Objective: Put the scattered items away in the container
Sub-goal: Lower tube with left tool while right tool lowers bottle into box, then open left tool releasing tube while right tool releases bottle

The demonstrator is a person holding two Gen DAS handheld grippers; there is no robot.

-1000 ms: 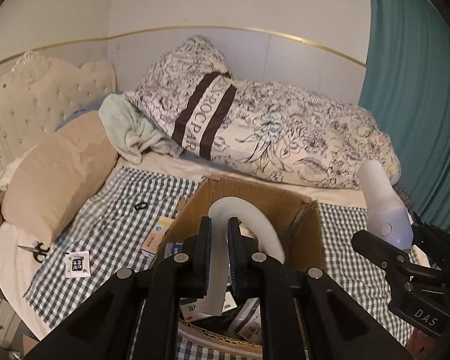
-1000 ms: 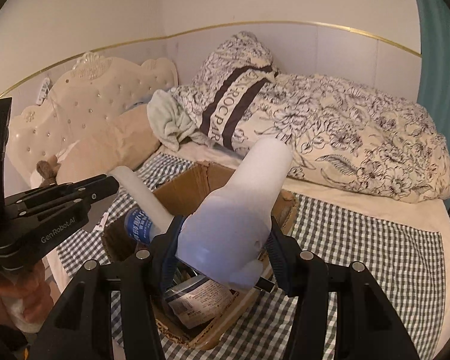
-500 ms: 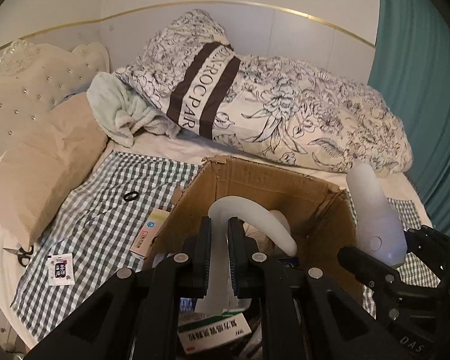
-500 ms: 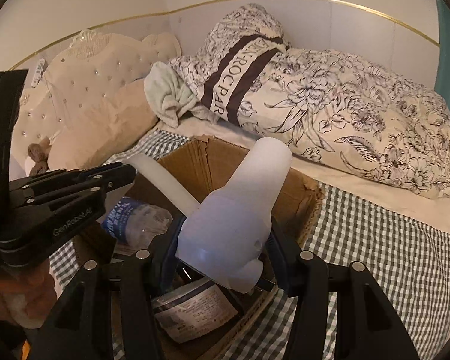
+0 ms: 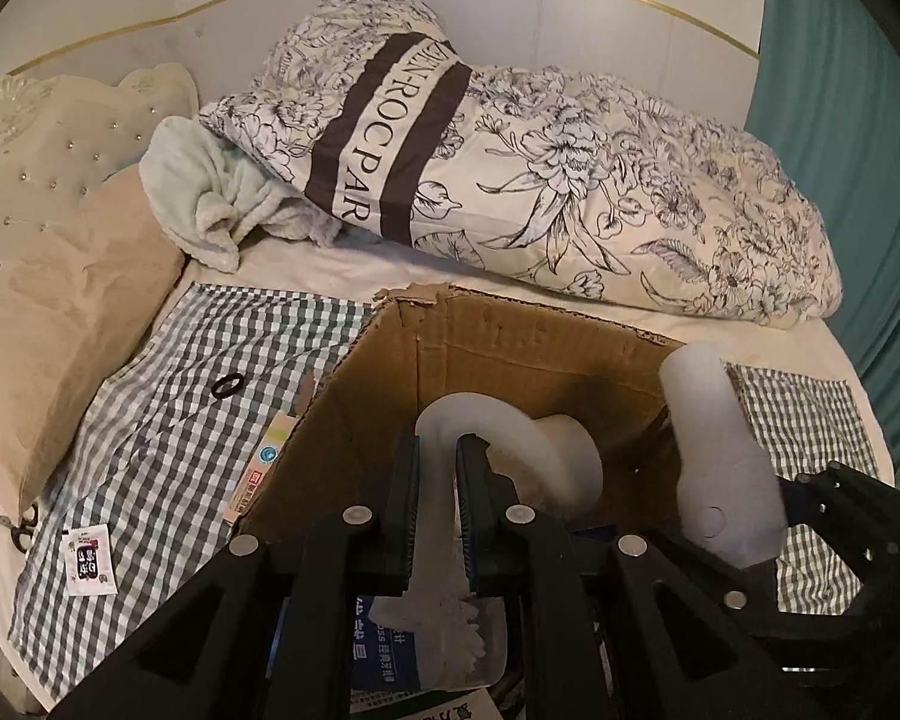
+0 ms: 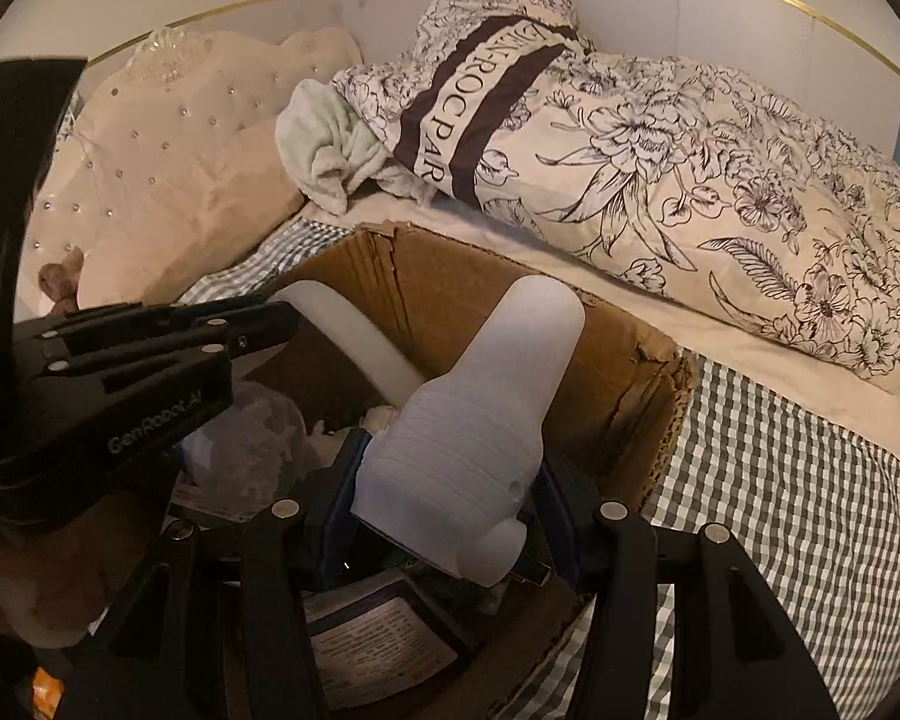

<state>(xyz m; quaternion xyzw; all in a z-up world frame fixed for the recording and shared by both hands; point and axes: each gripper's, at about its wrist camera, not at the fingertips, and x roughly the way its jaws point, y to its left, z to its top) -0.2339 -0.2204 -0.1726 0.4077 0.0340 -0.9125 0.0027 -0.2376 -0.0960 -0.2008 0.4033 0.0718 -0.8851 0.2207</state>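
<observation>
An open cardboard box [image 5: 510,348] stands on a checked cloth on the bed. My left gripper [image 5: 437,450] is shut on a curved white tube with a flared end [image 5: 528,444], held over the box's inside. My right gripper [image 6: 450,480] is shut on a pale white plastic bottle [image 6: 486,396], which points up and away over the same box [image 6: 450,288]. In the right wrist view the left gripper [image 6: 270,324] and its tube [image 6: 354,336] come in from the left. The bottle [image 5: 720,468] also shows at the right of the left wrist view. Printed cartons lie in the box.
On the checked cloth [image 5: 180,420] left of the box lie a black ring [image 5: 227,385], a small printed sachet [image 5: 90,555], scissors [image 5: 21,531] and a flat carton [image 5: 264,468] against the box wall. A flowered quilt [image 5: 570,180], a beige pillow [image 5: 60,312] and a teal curtain [image 5: 858,150] surround it.
Both grippers have sunk and come forward over the box, which now fills more of each view. Each keeps its hold on its white item.
</observation>
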